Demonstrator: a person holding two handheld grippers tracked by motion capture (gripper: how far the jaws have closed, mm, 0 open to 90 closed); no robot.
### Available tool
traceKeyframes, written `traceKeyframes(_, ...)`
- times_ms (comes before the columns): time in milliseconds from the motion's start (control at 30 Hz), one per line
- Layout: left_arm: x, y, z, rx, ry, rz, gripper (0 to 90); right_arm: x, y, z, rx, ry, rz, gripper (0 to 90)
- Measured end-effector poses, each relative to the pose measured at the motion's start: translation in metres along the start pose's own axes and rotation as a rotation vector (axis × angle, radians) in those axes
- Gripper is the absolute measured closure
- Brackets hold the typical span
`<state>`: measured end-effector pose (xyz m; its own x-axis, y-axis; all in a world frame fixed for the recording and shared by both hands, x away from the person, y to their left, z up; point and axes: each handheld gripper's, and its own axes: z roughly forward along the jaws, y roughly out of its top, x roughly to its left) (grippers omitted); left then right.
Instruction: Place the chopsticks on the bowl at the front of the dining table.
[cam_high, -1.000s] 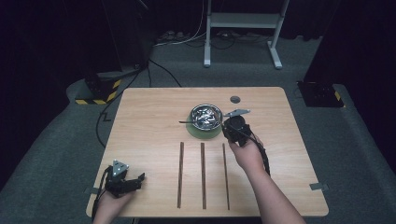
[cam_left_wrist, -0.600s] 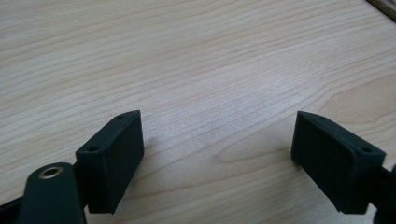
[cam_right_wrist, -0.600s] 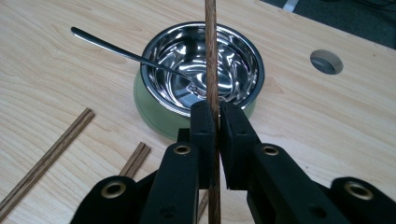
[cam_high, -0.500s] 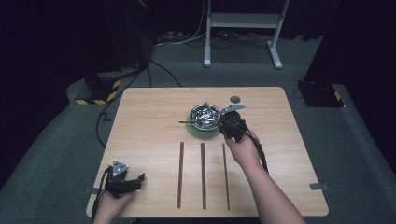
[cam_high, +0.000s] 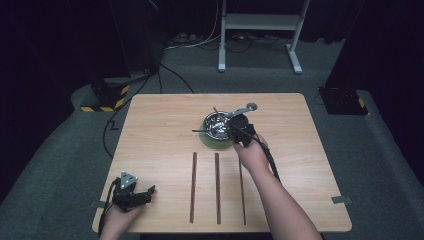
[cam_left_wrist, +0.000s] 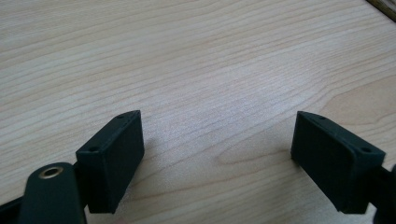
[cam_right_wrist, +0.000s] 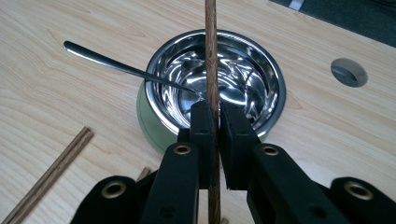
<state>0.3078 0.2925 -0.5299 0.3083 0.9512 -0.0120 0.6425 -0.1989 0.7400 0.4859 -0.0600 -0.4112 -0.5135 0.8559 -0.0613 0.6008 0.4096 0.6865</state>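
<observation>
A slim dark-brown wooden chopstick (cam_right_wrist: 211, 60) stands clamped between two black pads, running straight up across the right gripper view and crossing over a shiny round steel bowl (cam_right_wrist: 268, 70) on a pale-green base. The bowl sits upright near the middle of the table's far half, a long silver spoon (cam_right_wrist: 112, 64) resting in it, handle over the rim.

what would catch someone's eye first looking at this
Probably the right tool, shut on a wooden chopstick that stands up in front of the shiny steel bowl near the table's far middle; a spoon leans in the bowl. Three more chopsticks lie in parallel nearer the person, and the left tool rests open at the near left corner.
</observation>
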Motion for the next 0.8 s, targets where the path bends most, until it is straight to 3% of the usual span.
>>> traceKeyframes(233,0.0,0.0,0.0,0.001,0.003,0.002,17.3,0.003,0.012,0.02,-0.005,0.003,0.004,84.3)
traceKeyframes(567,0.0,0.0,0.0,0.001,0.001,0.002,17.3,0.005,0.032,0.063,0.059,-0.004,0.038,84.3)
traceKeyframes(800,0.0,0.0,0.0,0.002,0.001,0.001,17.4,0.003,0.041,0.081,0.084,-0.002,0.061,84.3)
